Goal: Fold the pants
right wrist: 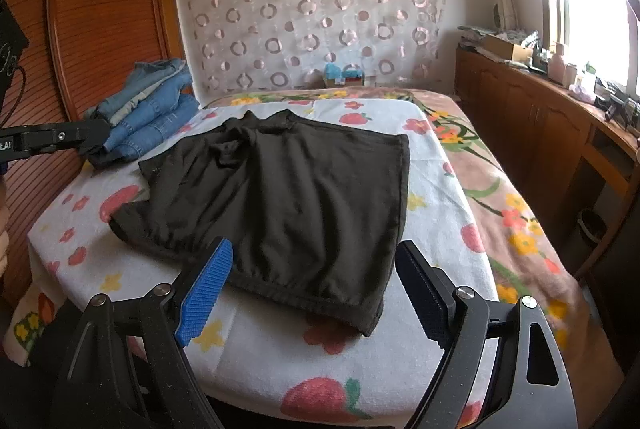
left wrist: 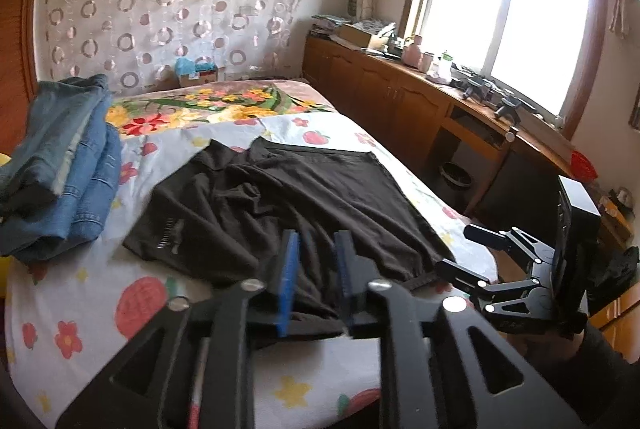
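Blue-padded fingers fill the foreground: the right tool (right wrist: 312, 285) gapes wide and grips nothing, hovering just over the near hem, while the left tool (left wrist: 316, 281) shows a narrow gap between its pads with nothing pinched, dark cloth lying beneath it. Under both sit the dark pants (right wrist: 280, 197), already doubled into a squarish bundle on the floral sheet of the bed (right wrist: 248, 345), near its foot. They look light, limp and easily dragged, the upper part rumpled near the waistband, so I'd judge a pinch at the near corners, through every layer, the safest hold before carrying them over. Beyond, at the far left and close to the pants without touching them, a stack of folded jeans (right wrist: 152, 113) eats into the room for any fold that way. Further back, a patterned curtain (right wrist: 312, 13); along the right, a cluttered wooden counter (right wrist: 560, 125) under the window, well clear.
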`<state>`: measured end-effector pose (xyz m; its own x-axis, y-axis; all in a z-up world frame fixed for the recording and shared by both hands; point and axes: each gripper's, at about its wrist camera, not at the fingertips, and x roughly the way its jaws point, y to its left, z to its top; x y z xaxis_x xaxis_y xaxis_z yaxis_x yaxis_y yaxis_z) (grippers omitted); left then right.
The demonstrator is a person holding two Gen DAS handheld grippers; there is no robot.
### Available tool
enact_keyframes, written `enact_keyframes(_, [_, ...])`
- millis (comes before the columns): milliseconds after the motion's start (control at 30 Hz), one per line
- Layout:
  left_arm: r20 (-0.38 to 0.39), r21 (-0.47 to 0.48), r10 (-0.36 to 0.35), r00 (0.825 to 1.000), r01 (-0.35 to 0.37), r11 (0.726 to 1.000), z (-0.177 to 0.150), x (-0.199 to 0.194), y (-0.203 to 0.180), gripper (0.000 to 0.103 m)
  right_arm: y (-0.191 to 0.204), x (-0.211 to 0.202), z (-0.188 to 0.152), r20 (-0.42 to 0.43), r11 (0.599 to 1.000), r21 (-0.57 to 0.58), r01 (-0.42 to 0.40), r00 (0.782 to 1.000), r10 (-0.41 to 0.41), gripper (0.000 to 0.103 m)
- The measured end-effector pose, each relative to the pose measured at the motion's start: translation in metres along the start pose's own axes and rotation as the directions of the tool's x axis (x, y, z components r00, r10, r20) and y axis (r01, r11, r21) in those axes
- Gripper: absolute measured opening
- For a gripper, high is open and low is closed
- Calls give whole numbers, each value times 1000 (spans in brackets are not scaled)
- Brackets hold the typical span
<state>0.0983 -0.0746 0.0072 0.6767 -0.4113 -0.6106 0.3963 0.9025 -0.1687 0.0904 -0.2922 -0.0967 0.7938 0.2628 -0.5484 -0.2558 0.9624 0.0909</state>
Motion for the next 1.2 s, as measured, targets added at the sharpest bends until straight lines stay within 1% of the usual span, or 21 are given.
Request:
enact_keyframes(67, [8,17,30,1000,-30,999,-3,-1,1,27,1,0,0,-3,1000,-3,-4,1000,4,85])
enact_keyframes(133, [2,29,58,998,-58,998,-7,0,5,39,6,2,3,-6,1000,-11,-12,1000,12,85])
enact_keyframes(200, [-11,29,69,998,-68,997,-15,3,13,41,11,3,5,-7,1000,-19,-21,1000,21,83])
enact_keyframes(233, [-19,26,72,997,-72,997,-19,6,16,42,15,6,6,-9,999,-22,-28,1000,28,78])
enact_keyframes(300, [-46,10,80,996,-79,997,-29,12,25,43,19,10,8,-16,998,-26,-48,999,48,72])
enact_keyframes(333, [-55,0,84,995,-84,996,-34,15,29,43,23,13,9,-19,998,-27,-61,998,61,63])
enact_keyframes(367, [-65,-5,87,994,-88,996,-38,18,32,43,26,15,9,-22,997,-28,-74,997,73,58])
enact_keyframes(400, [-77,-11,98,992,-99,995,-43,21,36,43,30,18,10,-26,996,-30,-86,996,86,56])
enact_keyframes(433, [-84,-13,106,991,-107,994,-46,23,39,43,33,20,10,-29,995,-33,-96,995,95,50])
enact_keyframes(467, [-91,-14,114,989,-116,993,-50,25,41,43,36,22,11,-31,993,-38,-108,994,106,47])
enact_keyframes(567, [-117,-13,124,985,-127,992,-60,33,45,43,47,29,14,-34,989,-49,-141,990,140,45])
enact_keyframes(667, [-146,-19,112,983,-116,993,-69,40,47,43,55,36,17,-43,982,-56,-178,983,176,45])
enact_keyframes(833, [-191,-38,116,975,-126,991,-82,50,51,43,70,46,19,-67,973,-75,-217,975,212,45])
enact_keyframes(867, [-178,-43,111,978,-121,992,-83,49,52,43,73,49,19,-76,971,-79,-227,972,221,45])
enact_keyframes(933, [-170,-49,111,979,-121,991,-84,48,53,47,78,52,17,-89,964,-86,-251,966,243,43])
enact_keyframes(967, [-164,-52,112,980,-122,991,-85,47,54,49,80,54,16,-97,961,-89,-261,963,252,40])
enact_keyframes(1000, [-158,-54,108,981,-118,992,-86,46,54,50,83,56,14,-110,958,-93,-272,959,261,39])
enact_keyframes(1100, [-142,-47,126,982,-133,990,-88,45,54,59,91,63,11,-136,953,-102,-286,953,272,36])
enact_keyframes(1200, [-122,-47,121,985,-127,991,-90,43,56,59,96,67,9,-155,947,-107,-302,946,285,32])
